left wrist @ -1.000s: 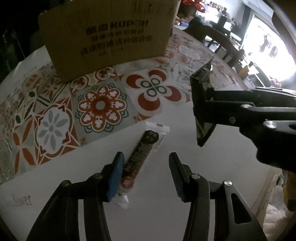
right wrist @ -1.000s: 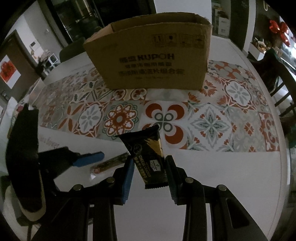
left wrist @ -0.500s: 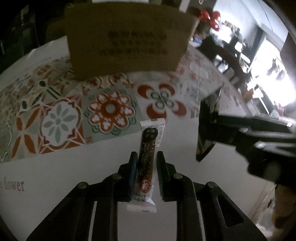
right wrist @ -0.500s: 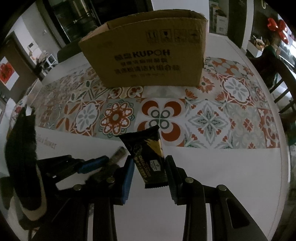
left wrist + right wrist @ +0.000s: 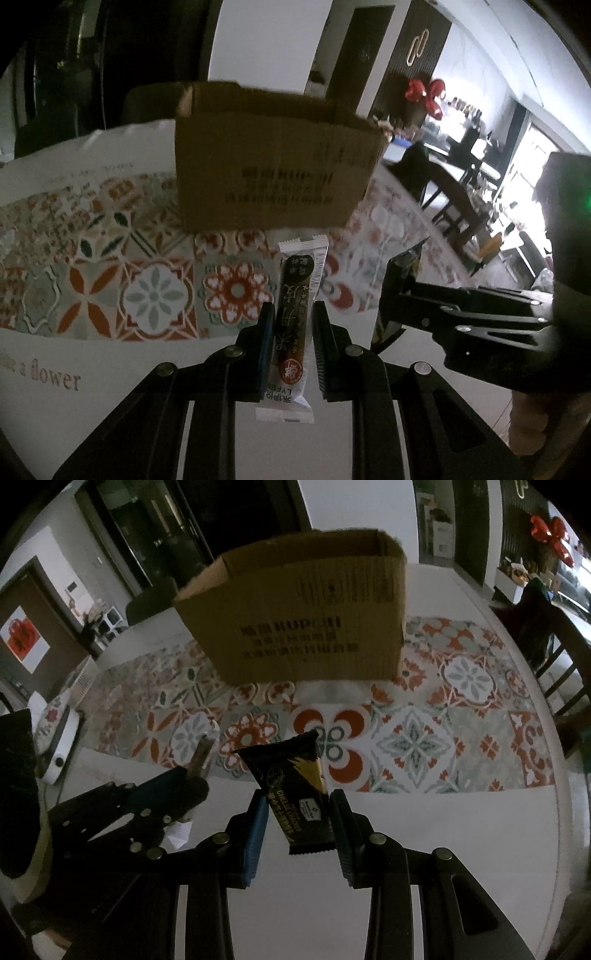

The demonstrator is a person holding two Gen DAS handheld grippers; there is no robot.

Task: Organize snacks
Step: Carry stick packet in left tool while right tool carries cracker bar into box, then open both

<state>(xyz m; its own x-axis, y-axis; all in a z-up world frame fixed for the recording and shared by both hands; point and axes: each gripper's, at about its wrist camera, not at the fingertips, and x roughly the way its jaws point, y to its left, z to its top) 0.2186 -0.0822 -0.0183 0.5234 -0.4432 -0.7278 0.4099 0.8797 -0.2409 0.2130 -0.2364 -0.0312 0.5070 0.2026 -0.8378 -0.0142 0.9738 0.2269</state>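
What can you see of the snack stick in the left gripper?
The snack stick is a long, narrow sachet: dark brown printed panel, white crimped ends, a red round mark near its lower end. It looks like glossy plastic film, sealed and intact. The left gripper pinches its lower half; the top points toward the box, clear of the table.

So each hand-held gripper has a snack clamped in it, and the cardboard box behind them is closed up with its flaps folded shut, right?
Not quite: the cardboard box is open at the top, as the right wrist view shows. The rest holds: the left hand-held gripper clamps a long dark snack bar, and the right hand-held gripper clamps a black cheese cracker packet.
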